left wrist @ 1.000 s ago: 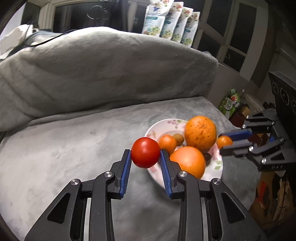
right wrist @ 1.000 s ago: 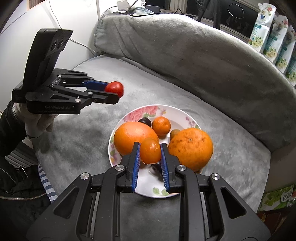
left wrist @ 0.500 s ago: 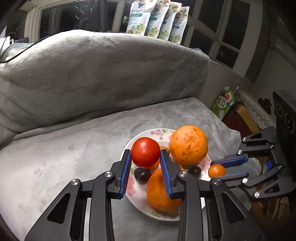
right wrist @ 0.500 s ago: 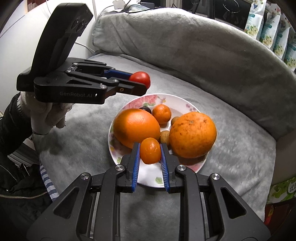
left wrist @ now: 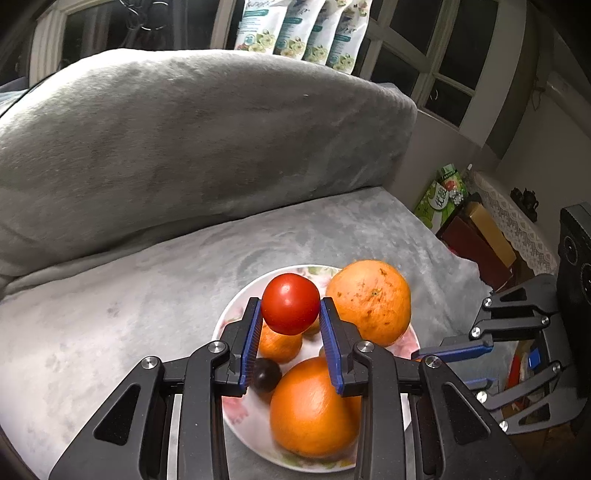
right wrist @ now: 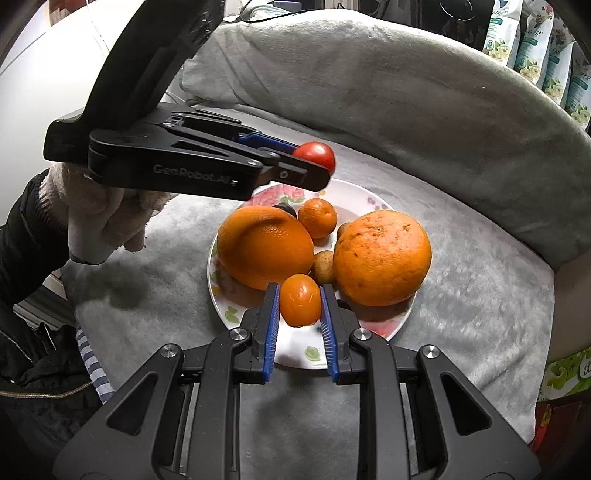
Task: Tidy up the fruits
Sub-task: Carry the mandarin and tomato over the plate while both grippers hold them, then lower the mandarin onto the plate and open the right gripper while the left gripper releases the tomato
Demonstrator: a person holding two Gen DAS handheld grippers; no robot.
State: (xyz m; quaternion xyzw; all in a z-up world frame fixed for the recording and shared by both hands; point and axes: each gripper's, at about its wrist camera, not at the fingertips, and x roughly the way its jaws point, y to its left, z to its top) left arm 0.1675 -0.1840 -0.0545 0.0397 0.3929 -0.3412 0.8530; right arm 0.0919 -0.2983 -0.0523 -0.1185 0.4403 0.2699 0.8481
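Observation:
My left gripper (left wrist: pixel 290 314) is shut on a red tomato (left wrist: pixel 290 303) and holds it above the flowered plate (left wrist: pixel 242 410). It also shows in the right wrist view (right wrist: pixel 314 162) over the plate's far rim. My right gripper (right wrist: pixel 299 304) is shut on a small orange tomato (right wrist: pixel 300 300), just above the plate's (right wrist: pixel 295 350) near side. On the plate lie two large oranges (right wrist: pixel 264 245) (right wrist: pixel 382 253), a small mandarin (right wrist: pixel 317 217), a dark plum (left wrist: pixel 266 374) and small brown fruits (right wrist: pixel 325 266).
The plate rests on a grey plush sofa seat (left wrist: pixel 110 314) with a thick back cushion (left wrist: pixel 184 140) behind. Snack bags (left wrist: pixel 295 33) stand on the window sill. Boxes and cartons (left wrist: pixel 461 218) stand beyond the sofa's right end. A gloved hand (right wrist: pixel 99 221) holds the left gripper.
My left gripper has carried the red tomato from beside the plate to above it. My right gripper has come closer to the plate with the orange tomato.

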